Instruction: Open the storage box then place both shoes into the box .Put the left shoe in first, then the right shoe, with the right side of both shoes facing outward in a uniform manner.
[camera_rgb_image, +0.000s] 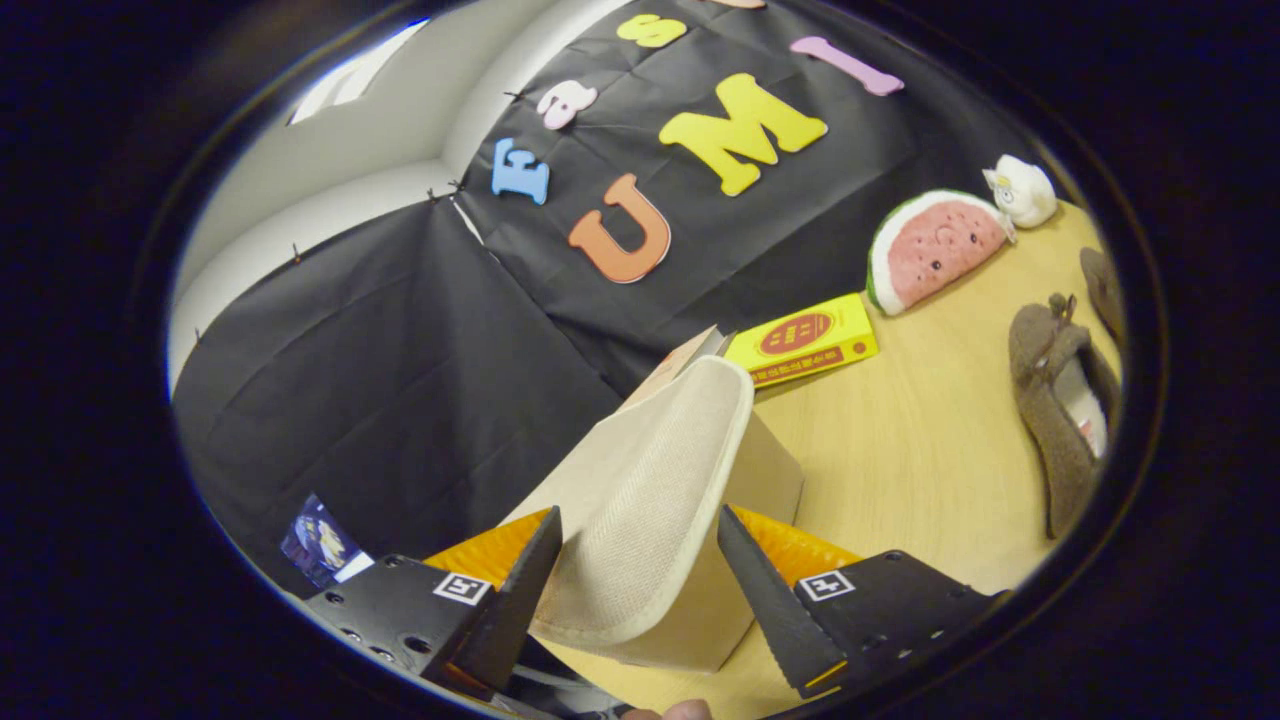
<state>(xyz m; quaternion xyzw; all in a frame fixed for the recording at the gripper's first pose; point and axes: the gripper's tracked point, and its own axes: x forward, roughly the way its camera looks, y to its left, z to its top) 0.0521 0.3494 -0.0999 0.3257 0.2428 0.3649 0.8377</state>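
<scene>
Raising lid (650, 490) of storage box (770, 470), which stands on table (900, 460) just ahead of us. Our gripper (640, 570) holds its fingers apart with lid edge between them; grip on lid we cannot tell. Box looks partly open. Both shoes (1060, 420) lie beyond, well apart from box, neither placed yet. Left shoe first, we judge.
</scene>
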